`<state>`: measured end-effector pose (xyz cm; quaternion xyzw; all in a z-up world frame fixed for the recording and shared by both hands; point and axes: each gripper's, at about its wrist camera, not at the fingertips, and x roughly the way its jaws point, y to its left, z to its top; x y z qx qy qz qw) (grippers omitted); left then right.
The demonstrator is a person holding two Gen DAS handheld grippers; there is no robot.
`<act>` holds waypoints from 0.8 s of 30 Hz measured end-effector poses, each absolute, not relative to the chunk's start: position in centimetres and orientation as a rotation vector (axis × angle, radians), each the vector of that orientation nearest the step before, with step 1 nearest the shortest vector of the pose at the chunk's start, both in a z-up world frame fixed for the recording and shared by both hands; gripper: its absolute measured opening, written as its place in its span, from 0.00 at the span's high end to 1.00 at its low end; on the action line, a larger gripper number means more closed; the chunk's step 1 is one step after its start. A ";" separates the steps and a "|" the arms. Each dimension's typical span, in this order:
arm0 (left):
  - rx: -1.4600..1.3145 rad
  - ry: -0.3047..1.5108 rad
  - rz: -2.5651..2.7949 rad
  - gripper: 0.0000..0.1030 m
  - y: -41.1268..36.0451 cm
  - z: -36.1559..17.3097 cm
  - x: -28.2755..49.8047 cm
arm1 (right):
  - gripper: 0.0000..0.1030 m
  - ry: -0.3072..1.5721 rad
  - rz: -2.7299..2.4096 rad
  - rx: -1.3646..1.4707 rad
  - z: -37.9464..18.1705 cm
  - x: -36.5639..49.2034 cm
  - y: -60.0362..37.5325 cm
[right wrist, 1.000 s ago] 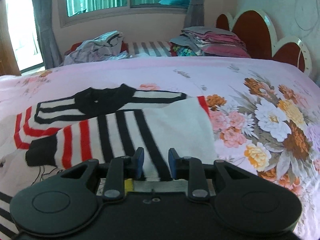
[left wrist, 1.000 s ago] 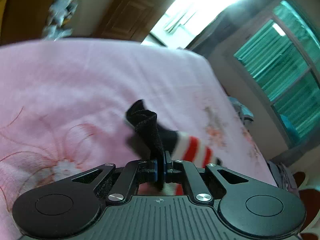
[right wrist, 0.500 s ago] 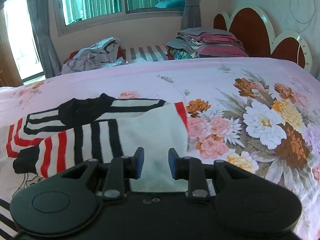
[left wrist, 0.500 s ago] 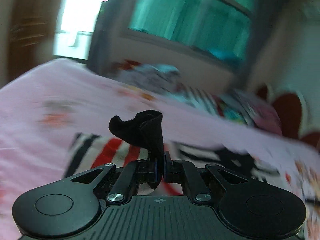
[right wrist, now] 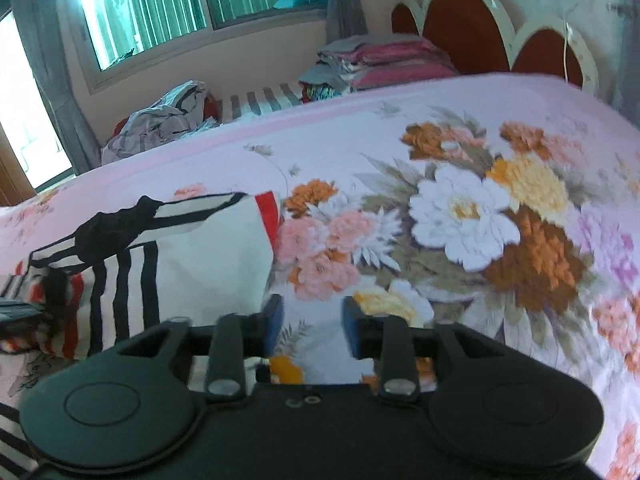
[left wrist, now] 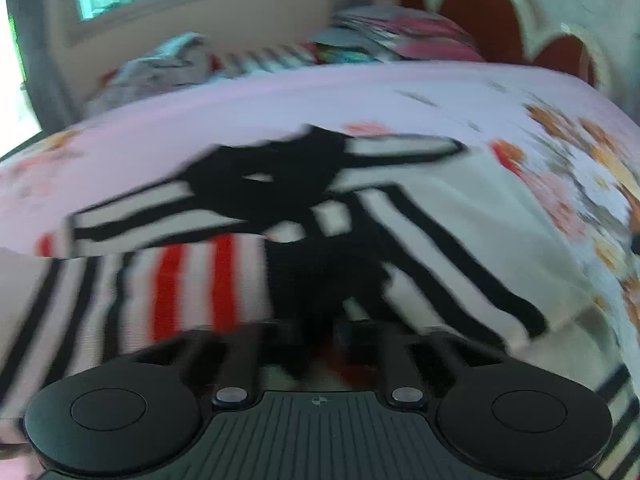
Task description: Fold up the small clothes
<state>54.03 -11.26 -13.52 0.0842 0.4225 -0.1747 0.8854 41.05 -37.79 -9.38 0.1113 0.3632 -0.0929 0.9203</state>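
1. The striped garment [right wrist: 192, 256], white with black and red bands, lies on the bed [right wrist: 460, 128], over the flowered pink sheet.
2. The left claw [left wrist: 320, 332] sits low over the garment with a black cuff [left wrist: 316, 280] between its fingers; blur hides whether they pinch it.
3. The right claw [right wrist: 312, 322] is spread, holding nothing, just beside the garment's right edge, above printed flowers.
4. Folded clothes [right wrist: 372, 60] are stacked by the headboard [right wrist: 472, 32].

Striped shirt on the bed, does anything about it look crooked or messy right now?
Yes. The white shirt with black and red stripes lies askew on the pink floral bedsheet, its black-cuffed sleeve folded unevenly across the top.
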 end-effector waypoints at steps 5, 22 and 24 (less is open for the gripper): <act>0.116 0.706 -0.363 0.38 -9.1 -10.6 50.0 | 0.48 0.729 -0.108 0.275 -8.7 41.1 -36.4; 0.010 0.765 -0.056 0.38 12.0 -13.7 43.8 | 0.57 0.874 0.133 0.260 -14.0 51.0 -22.2; -0.005 0.770 -0.044 0.38 11.8 -14.3 45.1 | 0.79 0.895 0.154 0.237 -14.1 51.3 -21.1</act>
